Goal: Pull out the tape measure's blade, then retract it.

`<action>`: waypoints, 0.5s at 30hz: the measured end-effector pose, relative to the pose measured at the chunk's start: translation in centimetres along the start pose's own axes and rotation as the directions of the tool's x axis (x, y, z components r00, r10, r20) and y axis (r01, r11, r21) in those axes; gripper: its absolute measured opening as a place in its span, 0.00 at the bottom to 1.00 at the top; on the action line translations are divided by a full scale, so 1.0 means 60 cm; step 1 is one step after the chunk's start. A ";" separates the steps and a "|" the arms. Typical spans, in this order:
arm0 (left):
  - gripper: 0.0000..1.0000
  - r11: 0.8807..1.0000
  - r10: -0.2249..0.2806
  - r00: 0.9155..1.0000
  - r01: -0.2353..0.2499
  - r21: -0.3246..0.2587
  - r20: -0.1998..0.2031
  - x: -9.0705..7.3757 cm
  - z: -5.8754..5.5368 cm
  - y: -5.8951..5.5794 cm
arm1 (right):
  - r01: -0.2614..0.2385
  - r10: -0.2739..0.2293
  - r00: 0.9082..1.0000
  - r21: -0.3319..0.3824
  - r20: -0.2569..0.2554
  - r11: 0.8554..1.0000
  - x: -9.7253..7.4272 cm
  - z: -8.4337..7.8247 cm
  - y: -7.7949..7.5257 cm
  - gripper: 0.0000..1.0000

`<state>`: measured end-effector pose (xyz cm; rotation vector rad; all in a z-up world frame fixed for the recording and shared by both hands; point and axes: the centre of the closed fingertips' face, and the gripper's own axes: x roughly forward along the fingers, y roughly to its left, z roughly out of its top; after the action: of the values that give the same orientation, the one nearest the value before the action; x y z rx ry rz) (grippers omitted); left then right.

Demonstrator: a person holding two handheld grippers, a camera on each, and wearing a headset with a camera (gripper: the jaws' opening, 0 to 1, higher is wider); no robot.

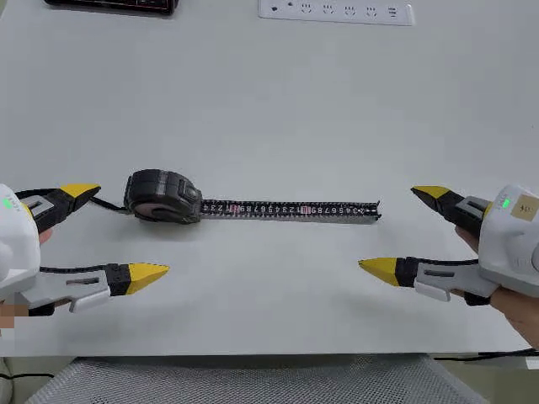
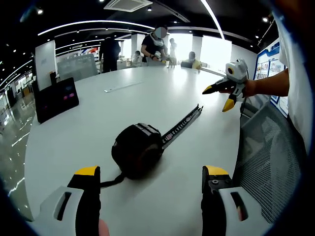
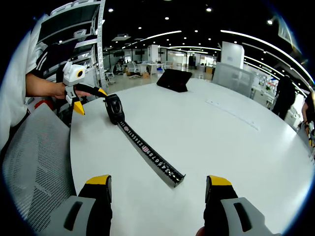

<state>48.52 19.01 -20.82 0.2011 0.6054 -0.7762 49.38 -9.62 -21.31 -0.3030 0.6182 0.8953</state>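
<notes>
A black tape measure lies on the white table, its dark blade drawn out to the right and resting flat. My left gripper stands open just left of the case, with a thin strap running from the case toward it. The right gripper is open too, a short way right of the blade's end hook. In the right gripper view the blade ends between and ahead of my jaws, untouched. Nothing is held.
A white power strip lies at the table's far edge and a black flat device at the far left. A mesh chair sits below the near edge. People stand far across the room.
</notes>
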 end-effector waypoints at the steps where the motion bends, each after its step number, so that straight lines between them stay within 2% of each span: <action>1: 0.82 1.000 0.002 1.000 -0.002 -0.003 0.000 0.000 -0.001 -0.001 | -0.002 0.002 1.000 0.005 0.003 1.000 0.000 0.000 0.002 0.78; 8: 0.87 1.000 0.012 1.000 -0.012 -0.026 0.003 -0.006 -0.008 -0.005 | -0.003 0.003 1.000 0.014 -0.005 1.000 -0.003 -0.008 0.006 0.85; 15: 0.92 0.999 -0.003 1.000 0.003 -0.049 -0.005 -0.007 -0.018 -0.018 | 0.006 -0.005 1.000 0.018 -0.015 1.000 -0.009 -0.016 0.010 0.91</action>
<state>47.05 18.94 -21.38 0.1573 0.6285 -0.7635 48.31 -10.09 -21.75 -0.2957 0.6388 0.8826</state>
